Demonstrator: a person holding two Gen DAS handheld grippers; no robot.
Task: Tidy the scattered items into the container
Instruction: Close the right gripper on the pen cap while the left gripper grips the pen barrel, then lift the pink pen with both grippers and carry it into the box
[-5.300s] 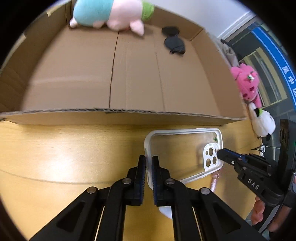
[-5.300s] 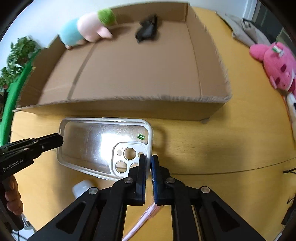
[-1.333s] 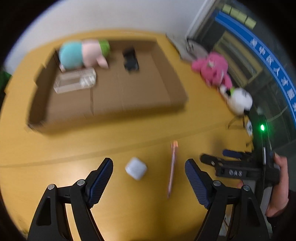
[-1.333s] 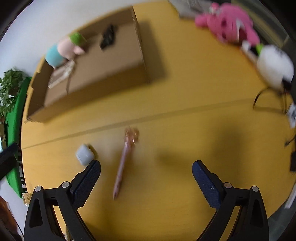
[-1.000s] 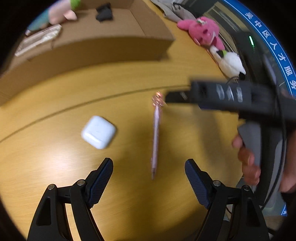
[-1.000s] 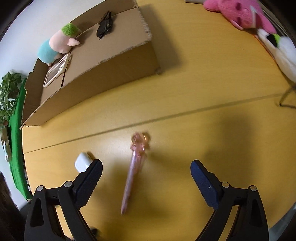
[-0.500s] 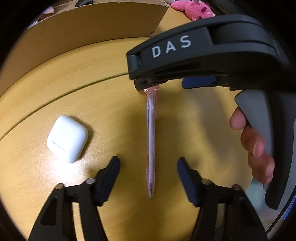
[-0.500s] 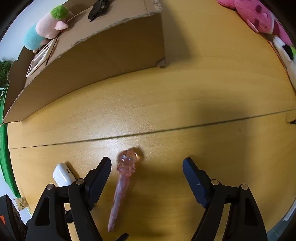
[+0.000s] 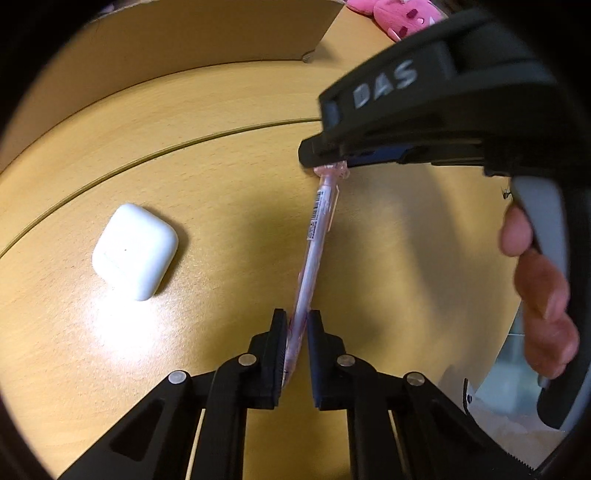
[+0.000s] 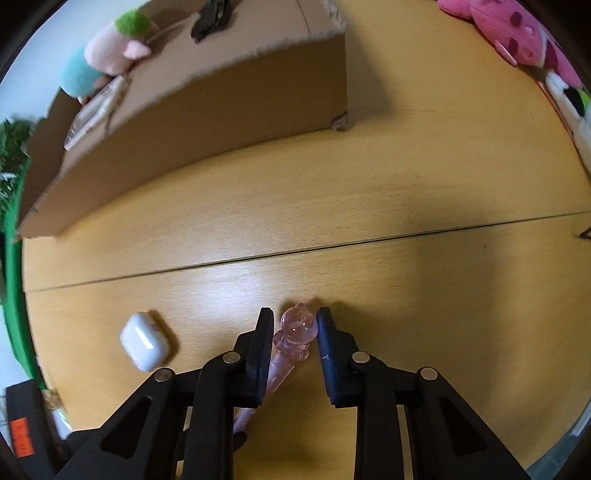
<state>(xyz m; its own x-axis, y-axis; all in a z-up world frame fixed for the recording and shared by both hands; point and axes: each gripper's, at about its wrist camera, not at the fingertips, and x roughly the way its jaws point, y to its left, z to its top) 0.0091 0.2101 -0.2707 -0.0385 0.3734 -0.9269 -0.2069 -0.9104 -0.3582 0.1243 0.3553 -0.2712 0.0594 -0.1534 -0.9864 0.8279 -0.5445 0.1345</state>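
Observation:
A pink pen [image 9: 317, 229] with a figure cap [image 10: 297, 330] lies on the wooden table. My left gripper [image 9: 296, 325] is shut on its tip end. My right gripper [image 10: 294, 325] is closed around the figure cap at the other end; it shows in the left wrist view [image 9: 332, 162] as a black body marked DAS. A white earbud case [image 9: 135, 251] lies left of the pen, also seen in the right wrist view [image 10: 145, 345]. The cardboard box [image 10: 229, 107] stands beyond, holding a plush toy [image 10: 107, 55], a clear phone case [image 10: 94, 110] and black sunglasses [image 10: 210, 16].
A pink plush [image 10: 517, 33] and a white plush [image 10: 569, 107] lie at the table's far right. A table seam [image 10: 295, 254] runs across between the pen and the box. Green foliage [image 10: 11, 155] is at the left.
The phone case went from both grippers into the box. Both grippers then came down over the pen and closed on it, the left at the tip, the right at the cap.

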